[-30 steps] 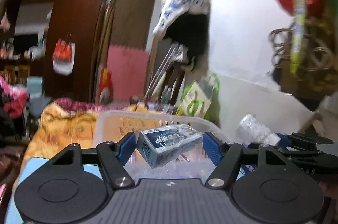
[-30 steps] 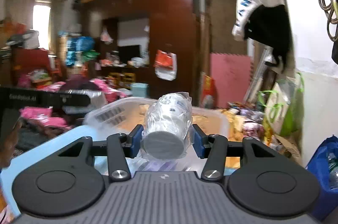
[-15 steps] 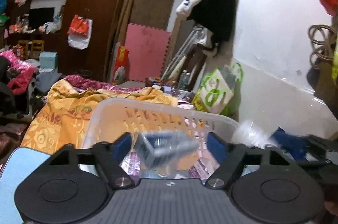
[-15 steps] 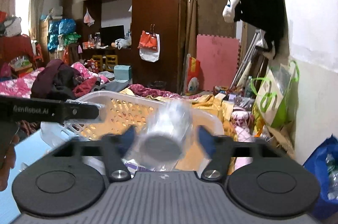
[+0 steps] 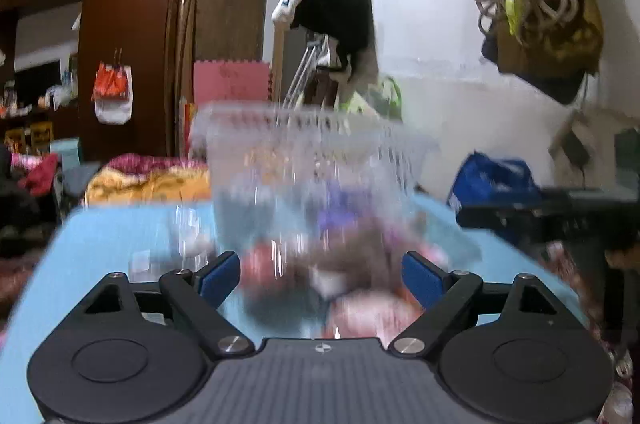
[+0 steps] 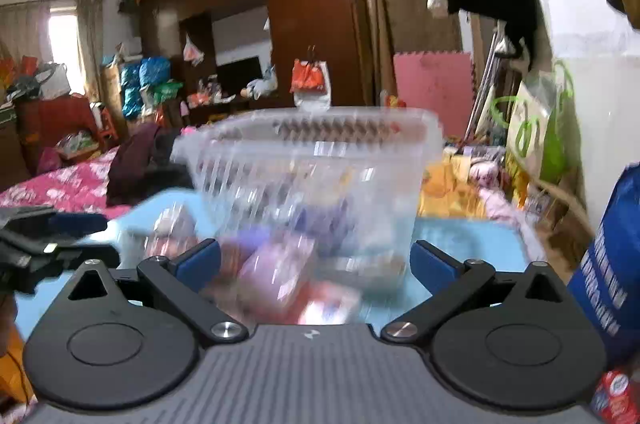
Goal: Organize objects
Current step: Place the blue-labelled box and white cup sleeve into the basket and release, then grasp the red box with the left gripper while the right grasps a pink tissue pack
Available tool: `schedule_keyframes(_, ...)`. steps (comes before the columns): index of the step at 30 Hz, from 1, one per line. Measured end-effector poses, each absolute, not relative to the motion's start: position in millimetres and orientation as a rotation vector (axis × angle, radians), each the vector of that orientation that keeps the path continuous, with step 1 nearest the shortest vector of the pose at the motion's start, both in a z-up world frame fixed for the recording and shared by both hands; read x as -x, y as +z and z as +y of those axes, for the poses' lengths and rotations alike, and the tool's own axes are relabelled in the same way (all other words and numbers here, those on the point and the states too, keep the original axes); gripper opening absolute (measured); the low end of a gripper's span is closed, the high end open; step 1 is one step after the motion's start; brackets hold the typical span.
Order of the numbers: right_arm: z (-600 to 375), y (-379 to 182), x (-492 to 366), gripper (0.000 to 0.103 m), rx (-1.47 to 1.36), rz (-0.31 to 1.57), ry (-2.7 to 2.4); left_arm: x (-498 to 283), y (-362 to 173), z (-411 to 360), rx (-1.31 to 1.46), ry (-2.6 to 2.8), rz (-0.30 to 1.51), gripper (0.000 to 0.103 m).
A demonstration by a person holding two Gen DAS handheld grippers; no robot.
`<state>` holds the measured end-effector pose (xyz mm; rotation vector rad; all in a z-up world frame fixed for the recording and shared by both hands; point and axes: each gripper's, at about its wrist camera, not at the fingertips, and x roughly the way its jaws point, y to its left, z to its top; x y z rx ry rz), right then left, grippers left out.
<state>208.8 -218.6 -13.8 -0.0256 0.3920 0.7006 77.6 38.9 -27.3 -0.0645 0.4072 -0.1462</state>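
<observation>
A translucent white slotted basket (image 5: 312, 151) (image 6: 316, 159) stands on the light blue table (image 5: 112, 244) (image 6: 460, 244), blurred by motion. Several blurred packets, pink, purple and red (image 5: 320, 272) (image 6: 280, 264), lie on the table in front of it. My left gripper (image 5: 322, 280) hangs low before the basket, its jaws opening wide, gripping nothing. My right gripper (image 6: 316, 264) is likewise low, its jaws opening wide, the pads pressing on nothing. Each gripper shows at the edge of the other's view: the right gripper (image 5: 560, 220), the left gripper (image 6: 40, 244).
A blue bag (image 6: 612, 264) stands at the right of the table. Beyond it lie orange and pink bedding (image 5: 148, 179) (image 6: 60, 183). A dark wardrobe (image 6: 300, 23), a pink foam mat (image 6: 432, 83) and a white wall with hanging bags (image 5: 540, 3) are behind.
The left gripper let go of a blue box and the right a wrapped white cylinder. Both opened wide and sank from above the basket to table level in front of it.
</observation>
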Motion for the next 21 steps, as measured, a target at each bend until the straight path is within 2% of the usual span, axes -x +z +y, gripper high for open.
schedule_keyframes(8, -218.4, -34.0, -184.7, 0.103, 0.061, 0.373, 0.722, -66.4, -59.2, 46.7, 0.055, -0.154, 0.471, 0.091)
schedule_keyframes(10, -217.3, -31.3, -199.1, 0.097, 0.092, 0.386, 0.647, -69.0, -60.0, 48.2, 0.075, -0.156, 0.477, 0.091)
schedule_keyframes(11, -219.2, -30.2, -208.8, 0.089, 0.085, 0.401, 0.640, -69.2, -62.2, 49.7, 0.083, -0.161, 0.481, 0.091)
schedule_keyframes(12, -219.9, -29.7, -220.9, 0.085, 0.082, 0.434, 0.636, -69.5, -63.5, 50.3, 0.084, -0.159, 0.484, 0.091)
schedule_keyframes(15, -208.8, -36.6, -239.4, 0.083, 0.143, 0.522, 0.656, -71.3, -68.0, 48.1, 0.075, -0.159, 0.505, 0.091)
schedule_keyframes(21, -172.2, -41.3, -257.1, 0.086, 0.303, 0.573, 0.684, -72.4, -70.1, 42.4, 0.054, -0.172, 0.514, 0.091)
